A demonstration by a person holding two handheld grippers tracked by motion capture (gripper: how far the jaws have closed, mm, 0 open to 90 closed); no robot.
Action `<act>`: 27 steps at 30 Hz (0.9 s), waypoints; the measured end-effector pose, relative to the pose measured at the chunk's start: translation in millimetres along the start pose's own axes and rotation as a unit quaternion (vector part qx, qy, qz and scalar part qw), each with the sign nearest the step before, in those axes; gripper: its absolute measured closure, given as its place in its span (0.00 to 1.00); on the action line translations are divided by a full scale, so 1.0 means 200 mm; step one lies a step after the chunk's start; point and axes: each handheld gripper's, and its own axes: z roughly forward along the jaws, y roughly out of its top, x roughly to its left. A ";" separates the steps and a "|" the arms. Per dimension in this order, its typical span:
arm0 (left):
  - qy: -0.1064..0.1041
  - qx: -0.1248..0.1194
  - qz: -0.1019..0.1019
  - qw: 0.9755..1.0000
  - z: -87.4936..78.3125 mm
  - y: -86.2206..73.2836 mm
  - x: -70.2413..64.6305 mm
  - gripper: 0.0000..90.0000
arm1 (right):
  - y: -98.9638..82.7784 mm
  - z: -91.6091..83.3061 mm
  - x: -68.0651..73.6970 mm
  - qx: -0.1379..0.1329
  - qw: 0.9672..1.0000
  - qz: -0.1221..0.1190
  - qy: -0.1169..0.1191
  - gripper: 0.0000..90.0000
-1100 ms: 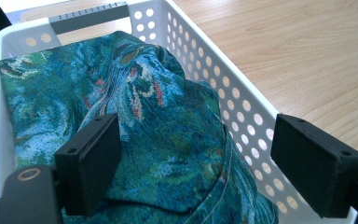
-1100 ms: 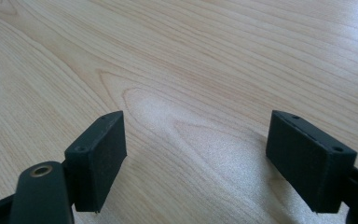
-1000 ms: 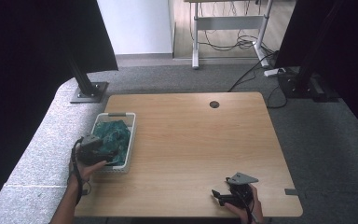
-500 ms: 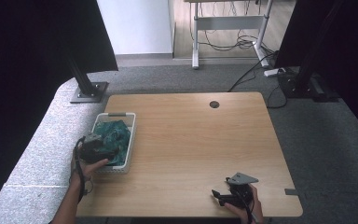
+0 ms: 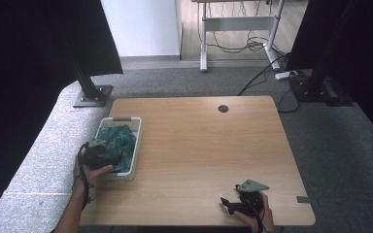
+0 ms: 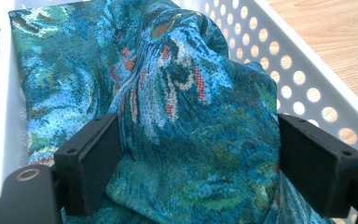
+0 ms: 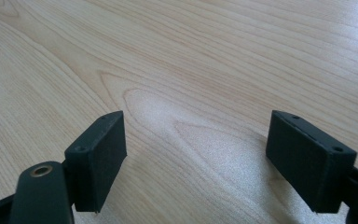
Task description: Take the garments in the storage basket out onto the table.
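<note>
A teal patterned cloth lies bunched in a white perforated basket at the table's left edge. My left gripper sits over the basket's near end. In the left gripper view the cloth bulges up between the jaws of my left gripper, which stand wide apart on either side of the fold, so the gripper is open. My right gripper rests low near the table's front edge at the right. In its own view my right gripper is open over bare wood with nothing between the jaws.
The basket's wall runs close along the right jaw. The wooden table has a round cable hole at the back. A black stand foot and a desk frame with cables stand on the floor beyond.
</note>
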 end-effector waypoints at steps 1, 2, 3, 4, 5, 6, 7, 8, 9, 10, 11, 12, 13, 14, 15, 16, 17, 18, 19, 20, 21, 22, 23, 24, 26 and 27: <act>-0.001 0.001 -0.001 1.000 0.00 0.00 0.00 0.17 | 0.00 0.00 0.00 0.000 1.000 0.000 0.000 0.22; 0.001 0.003 0.000 1.000 0.00 0.01 0.00 0.17 | 0.00 0.00 0.00 0.000 1.000 0.000 0.000 0.22; 0.001 0.004 0.000 1.000 0.01 0.01 0.00 0.17 | 0.00 0.00 0.00 0.000 1.000 0.001 0.000 0.22; 0.001 0.005 -0.001 1.000 0.01 0.01 0.00 0.17 | 0.00 0.00 0.00 0.000 1.000 0.001 0.001 0.22; 0.001 0.007 0.001 1.000 0.01 0.01 0.00 0.17 | 0.00 0.00 0.00 0.000 1.000 0.001 0.001 0.22; 0.001 0.009 0.001 1.000 0.01 0.01 0.00 0.18 | 0.00 0.00 0.00 0.000 1.000 0.001 0.001 0.22; 0.002 0.012 0.000 1.000 0.02 0.01 0.00 0.18 | 0.00 0.00 0.00 0.000 1.000 0.001 0.000 0.22; 0.004 0.015 -0.003 1.000 0.02 0.01 0.00 0.20 | 0.00 0.00 0.00 0.000 1.000 0.001 0.000 0.22; 0.005 0.017 -0.007 1.000 0.02 0.02 0.00 0.22 | 0.00 0.00 0.00 0.000 1.000 0.001 0.000 0.22; 0.006 0.019 -0.009 1.000 0.02 0.02 0.00 0.24 | 0.00 0.00 0.00 0.000 1.000 0.001 0.001 0.22; 0.006 0.020 -0.010 1.000 0.03 0.02 0.00 0.27 | 0.00 0.00 0.00 0.000 1.000 0.001 0.001 0.22; 0.008 0.020 -0.010 1.000 0.03 0.02 0.00 0.30 | 0.00 0.00 0.00 0.000 1.000 0.001 0.001 0.22; 0.010 0.022 -0.011 1.000 0.03 0.02 -0.01 0.33 | 0.00 0.00 0.00 0.000 1.000 0.001 0.000 0.22; 0.007 0.024 -0.013 1.000 0.03 0.02 0.00 0.37 | 0.00 0.00 0.00 0.000 1.000 0.000 0.000 0.22; 0.005 0.025 -0.013 1.000 0.03 0.02 0.00 0.40 | 0.00 0.00 0.00 0.000 1.000 0.000 0.000 0.22; 0.006 0.028 -0.016 0.999 0.03 0.02 0.00 0.47 | 0.00 0.00 0.00 0.000 1.000 0.000 0.000 0.22; 0.006 0.031 -0.019 0.999 0.03 0.02 0.00 0.50 | 0.00 0.00 0.00 0.000 1.000 0.000 0.000 0.22; 0.004 0.033 -0.019 0.999 0.03 0.02 0.00 0.50 | 0.00 0.00 0.00 0.000 1.000 0.000 0.000 0.22; 0.001 0.034 -0.019 0.999 0.04 0.02 0.00 0.52 | 0.00 0.00 0.00 0.000 1.000 0.000 0.000 0.22; -0.002 0.035 -0.018 0.999 0.04 0.02 0.00 0.55 | 0.00 0.00 0.00 0.000 1.000 0.000 0.000 0.22; -0.003 0.035 -0.017 0.999 0.04 0.02 -0.01 0.60 | 0.00 0.00 0.00 0.000 1.000 0.000 0.000 0.22; -0.004 0.034 -0.018 0.999 0.03 0.02 -0.01 0.63 | 0.00 0.00 0.00 0.000 1.000 0.001 0.000 0.22; -0.007 0.032 -0.021 0.999 0.03 0.01 0.00 0.63 | 0.00 0.00 0.00 0.000 1.000 0.001 0.000 0.22; -0.009 0.031 -0.022 0.999 0.03 0.01 0.00 0.66 | 0.00 0.00 0.00 0.000 1.000 0.000 0.000 0.22; -0.013 0.026 -0.028 0.999 0.02 0.01 0.00 0.71 | 0.00 0.00 0.00 0.000 1.000 0.001 0.001 0.22; -0.016 0.022 -0.031 0.999 0.02 0.01 0.00 0.73 | 0.00 0.00 0.00 -0.001 1.000 0.001 0.001 0.22</act>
